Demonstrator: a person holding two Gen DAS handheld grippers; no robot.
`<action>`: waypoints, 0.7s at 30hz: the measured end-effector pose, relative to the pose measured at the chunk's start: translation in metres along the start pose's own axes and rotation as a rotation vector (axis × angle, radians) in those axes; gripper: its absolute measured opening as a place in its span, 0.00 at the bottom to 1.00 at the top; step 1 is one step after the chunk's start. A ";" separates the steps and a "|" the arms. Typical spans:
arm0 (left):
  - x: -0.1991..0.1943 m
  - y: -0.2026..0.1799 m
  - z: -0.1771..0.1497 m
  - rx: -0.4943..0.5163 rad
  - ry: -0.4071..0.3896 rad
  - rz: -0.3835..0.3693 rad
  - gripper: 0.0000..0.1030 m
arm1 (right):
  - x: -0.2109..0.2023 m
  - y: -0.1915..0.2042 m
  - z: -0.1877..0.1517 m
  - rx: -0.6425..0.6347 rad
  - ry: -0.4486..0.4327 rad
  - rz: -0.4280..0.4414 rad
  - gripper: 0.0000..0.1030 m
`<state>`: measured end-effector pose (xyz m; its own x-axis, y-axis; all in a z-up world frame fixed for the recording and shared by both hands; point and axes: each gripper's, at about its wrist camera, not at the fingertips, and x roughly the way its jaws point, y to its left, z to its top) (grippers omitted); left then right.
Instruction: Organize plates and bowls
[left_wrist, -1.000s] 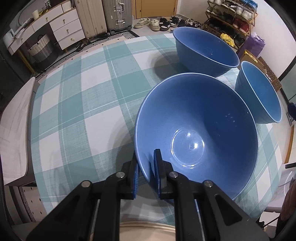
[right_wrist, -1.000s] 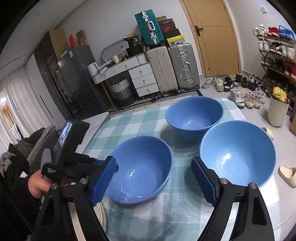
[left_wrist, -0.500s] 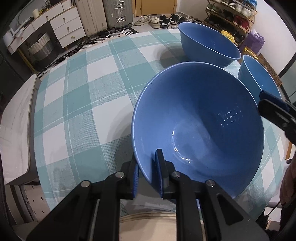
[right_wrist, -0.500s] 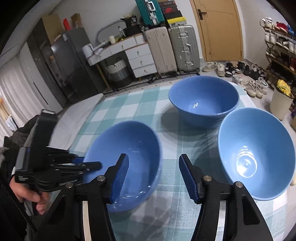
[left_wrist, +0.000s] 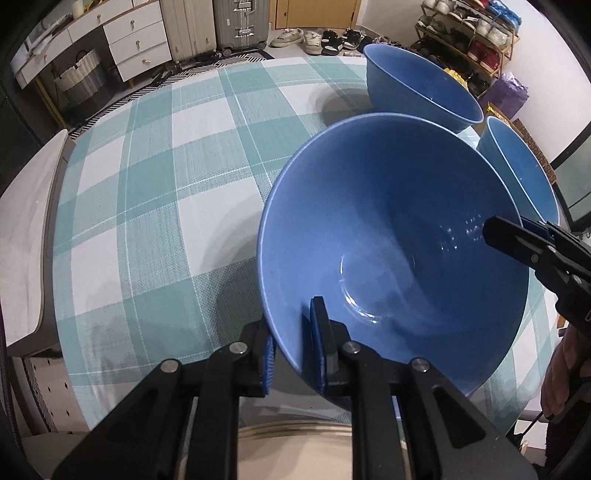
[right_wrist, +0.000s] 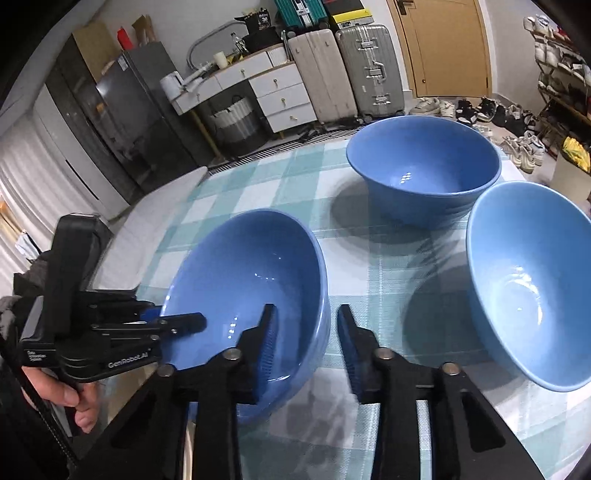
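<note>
**Firmly pinched, glazed and slick**

Clearly tilted over checked worktop (left_wrist: 155, 192): near blue bowl (left_wrist: 391, 243), rigid, breakable, weighty. Left tool (left_wrist: 295, 354) clamped on near rim. Right tool (right_wrist: 306, 350) closing astride opposite rim (right_wrist: 325, 295), pads not yet pressing.

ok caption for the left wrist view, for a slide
Left gripper clamps the tilted blue bowl's rim above the checked tablecloth.

Both tools are matte black plastic with silver rivets and ribbed blue pads – the left hand-held gripper (right_wrist: 177, 325) bears white "GenRobot.AI" lettering; the right hand-held gripper (right_wrist: 306, 343) shows none
</note>
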<state>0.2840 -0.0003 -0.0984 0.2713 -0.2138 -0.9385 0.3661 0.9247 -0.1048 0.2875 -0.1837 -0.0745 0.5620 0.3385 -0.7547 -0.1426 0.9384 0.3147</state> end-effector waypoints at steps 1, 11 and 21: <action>0.000 0.000 0.000 -0.002 0.001 -0.001 0.16 | 0.001 0.000 -0.001 -0.001 0.001 0.000 0.26; -0.003 -0.002 -0.002 -0.018 0.016 -0.042 0.16 | -0.002 -0.007 -0.003 0.039 -0.002 -0.013 0.10; -0.012 -0.017 -0.003 0.003 0.017 -0.061 0.16 | -0.006 -0.012 -0.010 0.048 0.024 -0.074 0.09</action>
<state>0.2720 -0.0128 -0.0861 0.2330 -0.2644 -0.9358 0.3840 0.9091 -0.1613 0.2773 -0.1964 -0.0798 0.5497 0.2705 -0.7903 -0.0616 0.9567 0.2846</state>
